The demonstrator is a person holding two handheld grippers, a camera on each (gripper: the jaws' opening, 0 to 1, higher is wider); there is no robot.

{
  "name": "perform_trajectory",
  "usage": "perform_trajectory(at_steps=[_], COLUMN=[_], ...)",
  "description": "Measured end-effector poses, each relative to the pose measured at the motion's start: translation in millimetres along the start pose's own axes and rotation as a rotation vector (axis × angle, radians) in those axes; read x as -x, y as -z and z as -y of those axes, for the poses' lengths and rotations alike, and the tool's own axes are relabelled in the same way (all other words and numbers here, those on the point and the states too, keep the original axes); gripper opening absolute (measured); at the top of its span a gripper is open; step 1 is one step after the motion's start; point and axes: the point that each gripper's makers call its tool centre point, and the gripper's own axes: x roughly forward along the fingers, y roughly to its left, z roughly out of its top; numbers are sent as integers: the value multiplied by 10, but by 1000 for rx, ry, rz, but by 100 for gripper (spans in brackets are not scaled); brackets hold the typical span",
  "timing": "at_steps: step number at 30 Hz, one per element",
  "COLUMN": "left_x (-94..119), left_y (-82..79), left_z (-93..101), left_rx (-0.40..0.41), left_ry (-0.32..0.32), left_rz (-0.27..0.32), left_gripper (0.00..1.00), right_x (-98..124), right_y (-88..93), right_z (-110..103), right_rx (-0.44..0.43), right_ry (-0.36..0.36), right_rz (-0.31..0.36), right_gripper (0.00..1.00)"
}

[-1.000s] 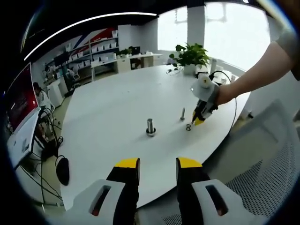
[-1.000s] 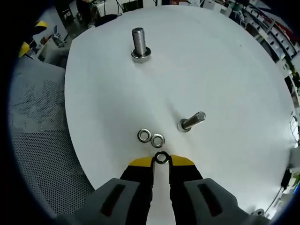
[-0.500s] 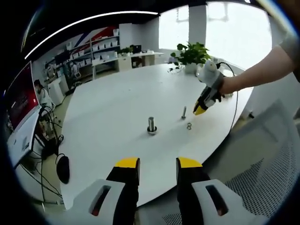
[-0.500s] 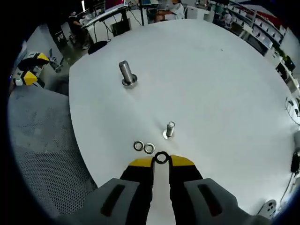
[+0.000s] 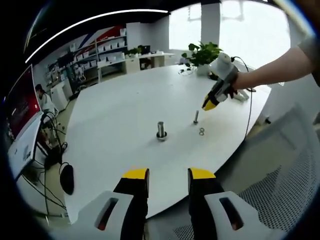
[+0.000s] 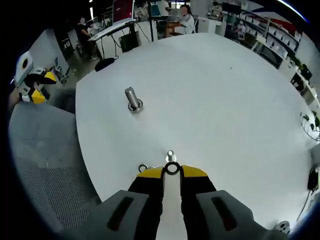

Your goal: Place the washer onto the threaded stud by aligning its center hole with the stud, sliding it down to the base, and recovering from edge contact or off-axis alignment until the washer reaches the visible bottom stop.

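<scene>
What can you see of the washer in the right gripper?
The washer is a small flat metal ring, dark and shiny, with a round centre hole. It is pinched on edge between the yellow fingers of the right gripper, its face toward the camera. It is held up off the white table, just short of the thin stud in the right gripper view. Nothing else touches it.

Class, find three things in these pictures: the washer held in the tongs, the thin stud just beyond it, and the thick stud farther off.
washer (image 6: 172, 168), right gripper view, on its ring.
thin stud (image 6: 170, 156), right gripper view, on its top.
thick stud (image 6: 132, 99), right gripper view, on its threaded shaft.
</scene>
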Motion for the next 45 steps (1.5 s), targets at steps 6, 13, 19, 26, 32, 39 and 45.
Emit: perform_trajectory(at_steps=[6, 13, 19, 26, 32, 39, 45], left_x=[-4, -3, -4, -11, -14, -16, -22], left_y=[9, -2, -2, 17, 31, 32, 27], left_z=[-6, -17, -18, 4, 10, 16, 16], left_rx=[-1, 3, 2, -3, -9, -11, -9], left_ry=[-2, -3, -4, 3, 2, 6, 12], left_rz=[-6, 3, 2, -8, -14, -15, -10], left_gripper=[29, 29, 29, 29, 29, 29, 29], right_x=[-35, -145, -160, -217, -266, -364, -520], right_y=[-51, 8, -66, -31, -43, 7, 92], right_z=[-14, 1, -64, -39, -52, -54, 2], right_rx=[58, 146, 178, 209, 220, 225, 207], right_ry=[-12, -18, -34, -13, -23, -32, -33], right_rz=[-7, -51, -39, -69, -79, -120, -156], right_gripper=[14, 14, 14, 14, 14, 14, 14])
